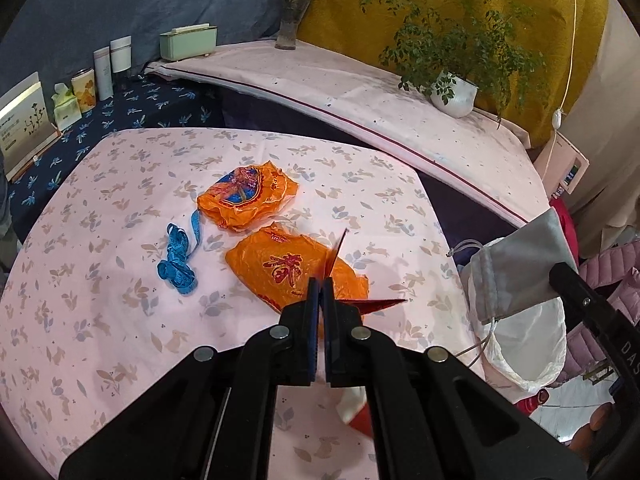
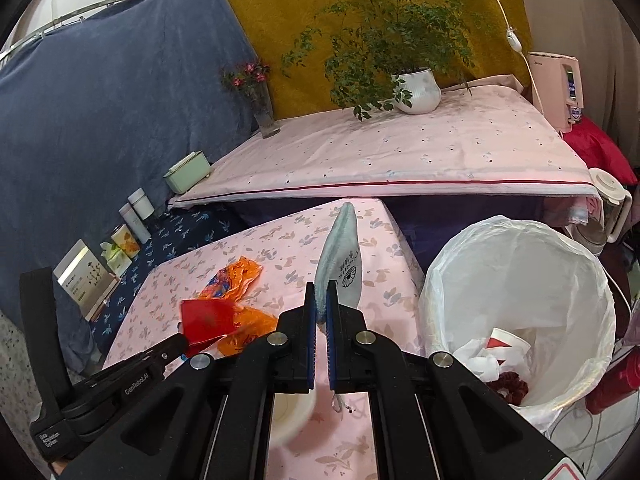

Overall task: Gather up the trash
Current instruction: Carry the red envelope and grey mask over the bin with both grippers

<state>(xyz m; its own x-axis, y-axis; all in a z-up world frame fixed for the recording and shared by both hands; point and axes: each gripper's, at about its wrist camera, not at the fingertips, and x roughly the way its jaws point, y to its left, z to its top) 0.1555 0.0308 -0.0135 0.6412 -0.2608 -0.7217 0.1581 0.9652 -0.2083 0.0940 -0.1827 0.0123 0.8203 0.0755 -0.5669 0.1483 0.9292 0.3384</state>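
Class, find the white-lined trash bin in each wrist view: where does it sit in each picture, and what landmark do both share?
Left wrist: trash bin at the lower right, partly behind the grey face mask.
Right wrist: bin fills the right side, beside the table.
Shared landmark: the potted plant on the back shelf.

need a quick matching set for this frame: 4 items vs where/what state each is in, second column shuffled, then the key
1. red paper
2. face mask
3. blue measuring tape
4. brown scrunchie

A. in the lined trash bin
B. clamped in the right gripper
C. loose on the tablecloth
D. clamped in the left gripper

Pairs: 1-D, 2-B, 3-C, 4-A
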